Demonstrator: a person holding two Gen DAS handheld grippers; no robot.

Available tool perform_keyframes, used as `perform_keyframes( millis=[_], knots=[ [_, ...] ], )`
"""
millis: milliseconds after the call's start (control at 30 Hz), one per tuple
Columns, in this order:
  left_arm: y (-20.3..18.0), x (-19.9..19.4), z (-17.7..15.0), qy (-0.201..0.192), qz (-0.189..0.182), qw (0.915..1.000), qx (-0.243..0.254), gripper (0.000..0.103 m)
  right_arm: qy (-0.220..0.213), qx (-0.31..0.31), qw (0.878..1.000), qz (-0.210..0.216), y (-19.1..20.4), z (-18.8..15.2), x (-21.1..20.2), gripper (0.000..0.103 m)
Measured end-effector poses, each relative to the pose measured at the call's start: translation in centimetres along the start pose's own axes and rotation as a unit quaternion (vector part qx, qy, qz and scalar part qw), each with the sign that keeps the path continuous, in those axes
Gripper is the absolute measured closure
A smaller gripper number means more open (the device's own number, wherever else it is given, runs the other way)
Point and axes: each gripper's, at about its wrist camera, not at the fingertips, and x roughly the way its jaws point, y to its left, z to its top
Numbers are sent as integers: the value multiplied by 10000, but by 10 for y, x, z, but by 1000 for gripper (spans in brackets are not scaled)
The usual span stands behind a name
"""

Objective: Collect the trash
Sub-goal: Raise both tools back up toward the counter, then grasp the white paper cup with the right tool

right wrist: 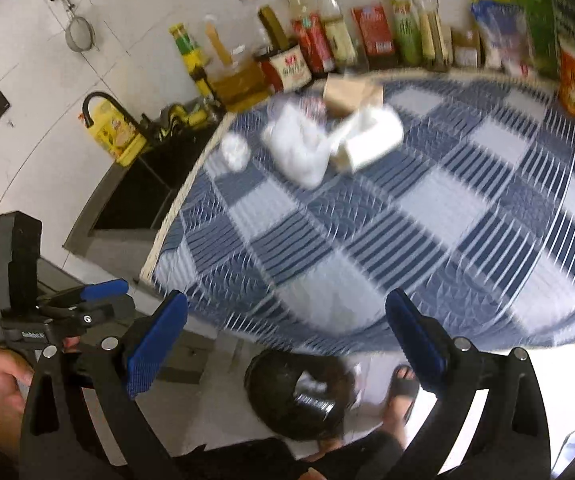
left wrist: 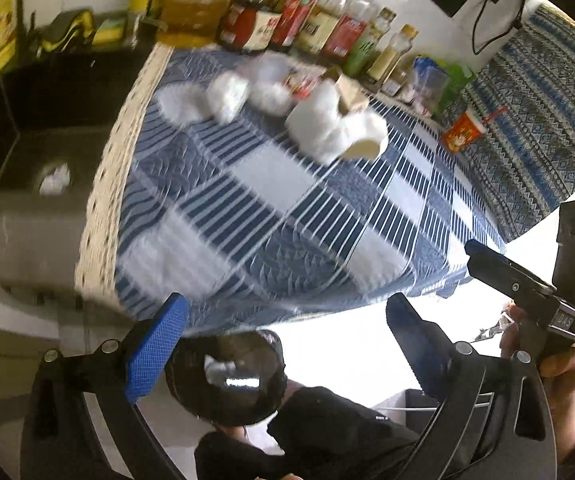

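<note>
Below both wide-open, empty hand-held grippers, left [left wrist: 287, 344] and right [right wrist: 287, 340], a black round bin [right wrist: 299, 396] holds crumpled white paper [right wrist: 311, 384]; ahead, white crumpled trash [right wrist: 299, 148] lies on the blue checked tabletop [right wrist: 407, 220].

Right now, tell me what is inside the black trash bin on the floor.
The black trash bin holds some white crumpled paper near the top, also visible from the left wrist view. Its dark liner hides whatever lies deeper. More trash sits on the table.
</note>
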Motion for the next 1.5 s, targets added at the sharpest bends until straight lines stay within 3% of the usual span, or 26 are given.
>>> perform_keyframes(
  millis=[367, 733, 1067, 1267, 1500],
  knots=[
    [-47, 20, 57, -52, 315, 9984, 477, 7, -42, -471, 9989, -74, -46, 64, 22, 5],
    [-46, 46, 81, 91, 738, 9972, 69, 7, 525, -879, 9944, 267, -75, 110, 79, 5],
    [-41, 62, 79, 248, 986, 9944, -271, 7, 990, -1702, 9799, 306, -78, 129, 136, 5],
    [-34, 65, 78, 225, 1112, 9918, -589, 7, 1263, -1682, 9772, 283, -88, 134, 157, 5],
    [-32, 67, 82, 128, 1094, 9907, -804, 7, 1435, -1589, 9747, 636, -94, 134, 164, 5]
  ],
)
